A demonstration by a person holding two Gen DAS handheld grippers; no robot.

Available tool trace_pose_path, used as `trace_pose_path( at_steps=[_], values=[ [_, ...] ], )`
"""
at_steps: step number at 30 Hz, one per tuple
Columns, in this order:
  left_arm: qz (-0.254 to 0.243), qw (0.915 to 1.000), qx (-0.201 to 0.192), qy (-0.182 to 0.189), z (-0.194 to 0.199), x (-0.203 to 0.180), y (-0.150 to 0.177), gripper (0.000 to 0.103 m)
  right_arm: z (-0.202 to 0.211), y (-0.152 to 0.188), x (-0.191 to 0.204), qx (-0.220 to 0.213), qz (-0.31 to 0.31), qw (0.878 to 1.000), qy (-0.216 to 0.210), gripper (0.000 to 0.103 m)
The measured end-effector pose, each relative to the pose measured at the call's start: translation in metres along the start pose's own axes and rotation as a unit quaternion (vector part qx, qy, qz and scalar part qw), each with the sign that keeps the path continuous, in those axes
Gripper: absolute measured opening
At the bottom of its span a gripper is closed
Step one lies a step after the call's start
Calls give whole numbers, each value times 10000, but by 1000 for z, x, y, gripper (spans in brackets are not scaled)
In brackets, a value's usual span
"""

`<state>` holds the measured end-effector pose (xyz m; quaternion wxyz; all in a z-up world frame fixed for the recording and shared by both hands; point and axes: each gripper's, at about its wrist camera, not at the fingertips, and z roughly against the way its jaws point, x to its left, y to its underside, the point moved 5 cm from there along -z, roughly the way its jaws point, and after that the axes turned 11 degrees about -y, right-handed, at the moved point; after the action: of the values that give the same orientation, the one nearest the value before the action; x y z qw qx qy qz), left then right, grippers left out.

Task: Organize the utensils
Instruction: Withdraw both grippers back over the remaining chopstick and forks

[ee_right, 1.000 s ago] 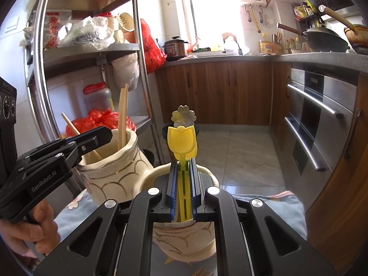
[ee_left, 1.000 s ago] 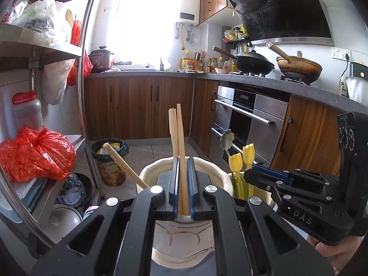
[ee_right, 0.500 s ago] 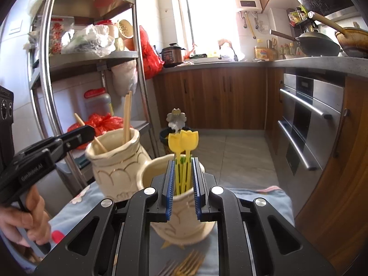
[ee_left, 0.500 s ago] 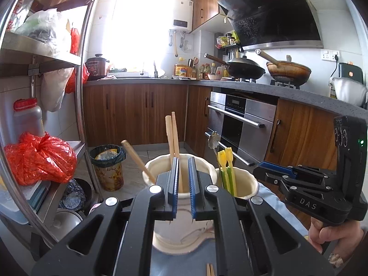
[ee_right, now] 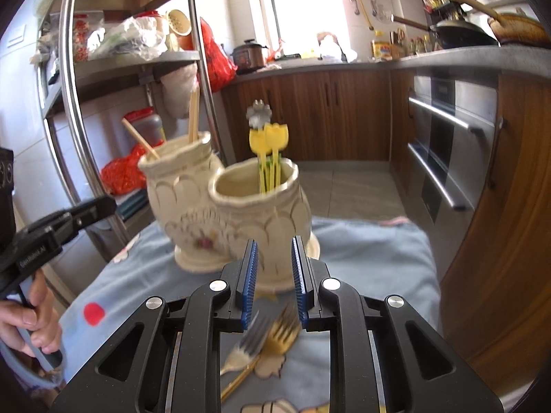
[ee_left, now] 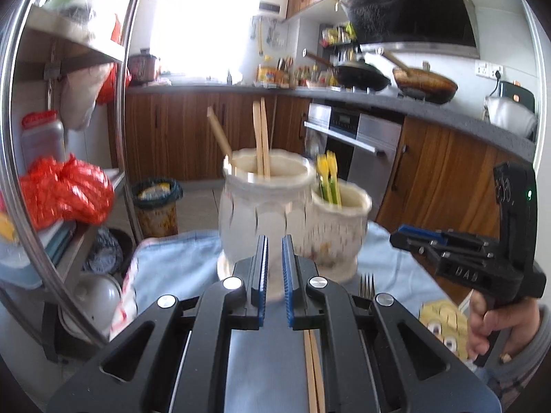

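Forks (ee_right: 265,340) are lying on the blue cloth (ee_right: 372,251) right under my right gripper (ee_right: 274,285), tines toward the holders, handles running back beneath the rig, so their long axis is following the fingers. I am holding that gripper with its jaws parted and empty. My left gripper (ee_left: 273,285) is showing a narrower gap, also gripping nothing, and loose chopsticks (ee_left: 314,371) are lying lengthwise just below it, pointing at the taller holder (ee_left: 265,203). That holder is already carrying chopsticks; the shorter holder (ee_right: 261,213) beside it, touching, is carrying the yellow tulip-topped utensils (ee_right: 268,151). I am judging each hand nearer its own pickup
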<state>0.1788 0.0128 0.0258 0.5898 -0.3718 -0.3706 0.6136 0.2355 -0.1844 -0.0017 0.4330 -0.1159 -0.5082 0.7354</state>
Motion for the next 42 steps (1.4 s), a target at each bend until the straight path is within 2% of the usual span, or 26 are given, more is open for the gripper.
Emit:
trace_pose_path(
  at_steps=[5,7,15,27,37,42],
  values=[
    [-10,9992,380,91,1,2,29,11,4,21,2,235,-149,9996,-23,21],
    [-27,9987,494,128,2,2,39,26,4,30,4,344,-196,9992,-17,21],
    [-243,9951,920,277,3,-5,63,31,4,56,11,704,-384,9967,-129,27],
    [-724,9829,1621,481,-4,-24,98,32,-11,74,12,1170,-522,9916,-176,29],
    [-775,9781,1854,547,-12,-28,107,32,-24,80,15,1490,-491,9875,-158,28],
    [-723,9771,1908,605,-14,-27,106,29,-24,82,17,1520,-473,9870,-227,22]
  ],
)
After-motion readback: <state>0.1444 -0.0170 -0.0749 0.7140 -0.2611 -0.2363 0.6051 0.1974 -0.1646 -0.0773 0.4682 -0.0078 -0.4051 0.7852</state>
